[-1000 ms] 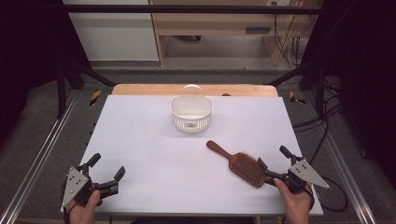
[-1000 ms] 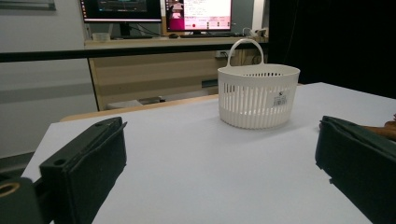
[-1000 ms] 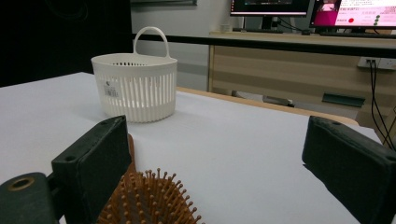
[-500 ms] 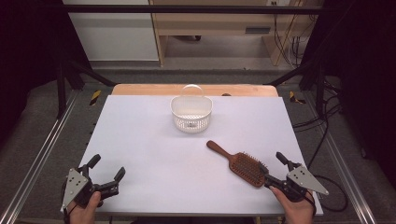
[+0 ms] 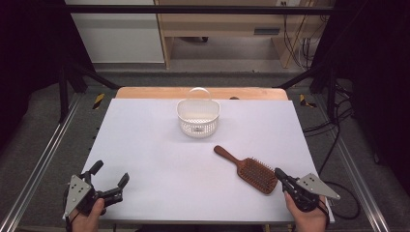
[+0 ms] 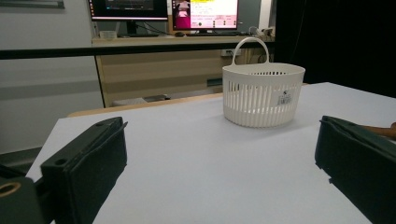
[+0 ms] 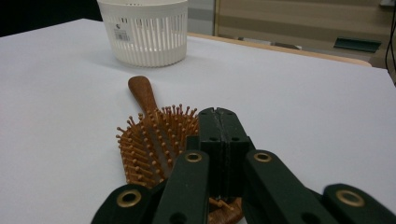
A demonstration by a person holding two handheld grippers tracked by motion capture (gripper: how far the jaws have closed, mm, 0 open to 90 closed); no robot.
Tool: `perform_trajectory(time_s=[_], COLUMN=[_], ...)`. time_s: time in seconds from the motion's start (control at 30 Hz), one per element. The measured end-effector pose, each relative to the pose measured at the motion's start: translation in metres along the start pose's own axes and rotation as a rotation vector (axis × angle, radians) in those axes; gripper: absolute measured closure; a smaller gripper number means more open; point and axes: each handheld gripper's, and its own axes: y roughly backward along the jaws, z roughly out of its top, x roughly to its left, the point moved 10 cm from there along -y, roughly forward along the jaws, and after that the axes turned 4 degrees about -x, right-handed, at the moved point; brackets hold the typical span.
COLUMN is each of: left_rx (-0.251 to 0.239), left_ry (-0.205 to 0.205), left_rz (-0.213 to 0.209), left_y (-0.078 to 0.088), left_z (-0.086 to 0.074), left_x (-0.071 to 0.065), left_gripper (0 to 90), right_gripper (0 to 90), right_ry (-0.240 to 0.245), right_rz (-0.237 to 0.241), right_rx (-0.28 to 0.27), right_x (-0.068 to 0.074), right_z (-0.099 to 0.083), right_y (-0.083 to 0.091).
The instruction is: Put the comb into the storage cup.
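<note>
A brown wooden hairbrush point(image 5: 251, 171) lies bristles up on the white table point(image 5: 159, 164), right of centre, its handle pointing toward a white slotted basket point(image 5: 198, 116) at the back middle. My right gripper point(image 5: 279, 172) sits at the brush's near end. Its jaws have just been closing and now press together with nothing between them. In the right gripper view the shut right gripper point(image 7: 218, 112) hovers over the hairbrush point(image 7: 154, 135), with the basket point(image 7: 144, 32) beyond. My left gripper point(image 5: 112, 171) rests open at the front left. In its own view the left gripper point(image 6: 219, 125) faces the basket point(image 6: 262, 93).
A wooden board edge point(image 5: 145, 93) runs along the table's far side. Metal frame rails point(image 5: 38, 164) flank the table, and cables point(image 5: 333, 145) trail on the floor at the right. Monitors point(image 6: 163, 9) stand on a desk behind.
My right gripper's jaws have gone from wide open to shut beside the brush's near end. The brush, basket and left gripper stay where they were.
</note>
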Motion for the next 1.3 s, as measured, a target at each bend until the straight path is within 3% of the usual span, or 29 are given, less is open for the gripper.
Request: perform_trajectory(time_s=[0.27,0.7,1.13,1.3], left_rx=[0.001,0.003,0.006,0.011], left_ry=[-0.002,0.003,0.004,-0.002], left_rz=[0.004,0.014,0.018,0.012], left_y=[0.000,0.000,0.001,-0.001], left_z=[0.000,-0.001,-0.001,-0.002], left_x=[0.000,0.003,0.003,0.003], left_gripper=[2.2,2.2,2.3,2.3], right_gripper=[90.0,90.0,90.0,90.0], right_ry=[-0.003,-0.060,-0.059,-0.065], right_rz=[-0.014,-0.035,-0.021,-0.034], right_rx=[0.039,0.128,0.199,0.219], right_x=[-0.001,-0.002,0.005,0.001], right_z=[-0.006,-0.024,-0.039,-0.042], right_y=[0.003,0.010,0.010,0.006])
